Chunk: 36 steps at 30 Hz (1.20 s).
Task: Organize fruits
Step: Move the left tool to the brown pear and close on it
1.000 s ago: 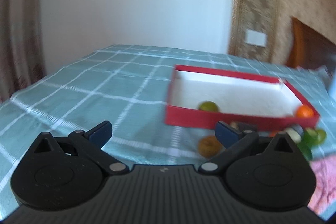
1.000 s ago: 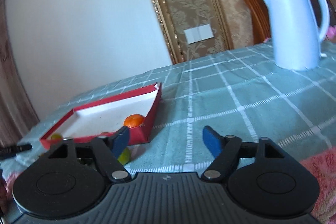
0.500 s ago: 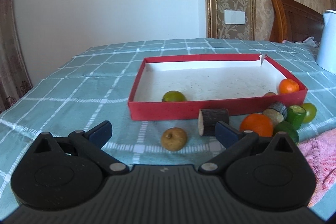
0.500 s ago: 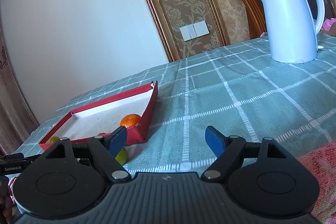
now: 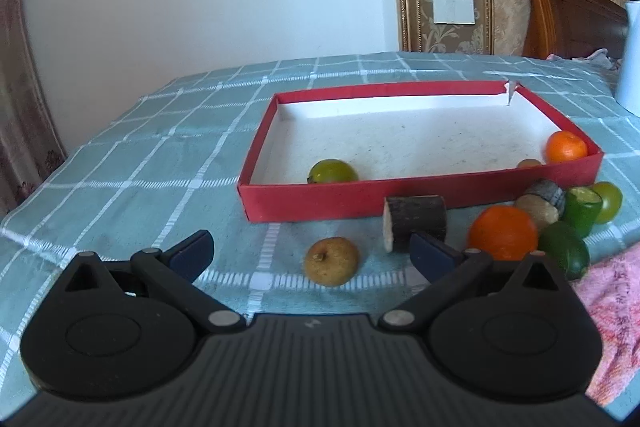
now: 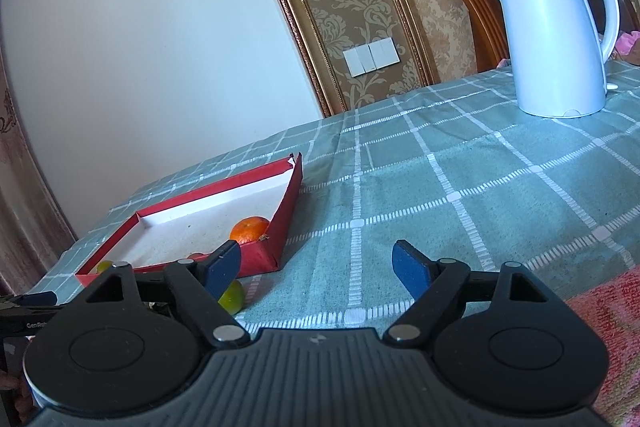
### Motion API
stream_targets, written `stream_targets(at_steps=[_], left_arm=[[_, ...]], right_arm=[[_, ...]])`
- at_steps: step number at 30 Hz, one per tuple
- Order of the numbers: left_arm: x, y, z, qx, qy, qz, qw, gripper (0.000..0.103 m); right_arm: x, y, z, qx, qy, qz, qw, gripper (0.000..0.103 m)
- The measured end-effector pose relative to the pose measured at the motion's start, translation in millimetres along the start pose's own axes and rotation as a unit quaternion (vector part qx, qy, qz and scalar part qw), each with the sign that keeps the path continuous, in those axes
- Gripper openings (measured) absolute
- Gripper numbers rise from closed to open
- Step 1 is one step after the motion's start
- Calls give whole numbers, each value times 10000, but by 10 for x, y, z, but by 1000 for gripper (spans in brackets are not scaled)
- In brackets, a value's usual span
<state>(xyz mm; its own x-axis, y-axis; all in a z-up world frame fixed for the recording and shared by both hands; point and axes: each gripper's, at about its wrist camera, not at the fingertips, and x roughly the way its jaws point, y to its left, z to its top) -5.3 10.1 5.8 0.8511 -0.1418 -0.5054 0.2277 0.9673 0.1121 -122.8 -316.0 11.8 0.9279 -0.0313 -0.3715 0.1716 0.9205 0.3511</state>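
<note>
A red box [image 5: 420, 193] with a white floor lies on the checked cloth; inside are a green citrus [image 5: 333, 171], a small orange [image 5: 566, 147] and a brownish fruit [image 5: 529, 163]. In front of it lie a brown pear-like fruit [image 5: 331, 260], a dark cut log piece [image 5: 414, 217], a big orange [image 5: 503, 233], an avocado [image 5: 565, 253] and more green pieces. My left gripper [image 5: 312, 253] is open, the brown fruit just beyond its fingertips. My right gripper [image 6: 318, 269] is open and empty over bare cloth, right of the red box [image 6: 280, 223], with a green fruit [image 6: 232, 297] behind its left finger.
A white electric kettle [image 6: 554, 31] stands at the back right of the table. A pink towel [image 5: 612, 311] lies at the near right edge. A wooden chair back [image 5: 568, 19] stands behind the table. The other gripper's tip [image 6: 28, 303] shows at the far left.
The left wrist view has swung right and rolled level, bringing the box and the loose fruits in front of the gripper. The right gripper widened slightly and its view shifted a little.
</note>
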Motion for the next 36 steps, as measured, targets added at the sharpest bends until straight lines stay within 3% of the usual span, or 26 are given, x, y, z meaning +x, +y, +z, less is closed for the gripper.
stream_targets(at_steps=[11, 25, 36], left_arm=[[76, 39, 17, -109, 219, 119, 9996, 101], [168, 242, 12, -605, 510, -259, 9965, 100], [181, 150, 24, -444, 542, -145, 9974, 100]], right_arm=[[15, 1, -1, 8, 29, 3, 10000, 83], [41, -17, 1, 33, 112, -5, 9999, 83], [42, -24, 3, 43, 118, 12, 9999, 84]])
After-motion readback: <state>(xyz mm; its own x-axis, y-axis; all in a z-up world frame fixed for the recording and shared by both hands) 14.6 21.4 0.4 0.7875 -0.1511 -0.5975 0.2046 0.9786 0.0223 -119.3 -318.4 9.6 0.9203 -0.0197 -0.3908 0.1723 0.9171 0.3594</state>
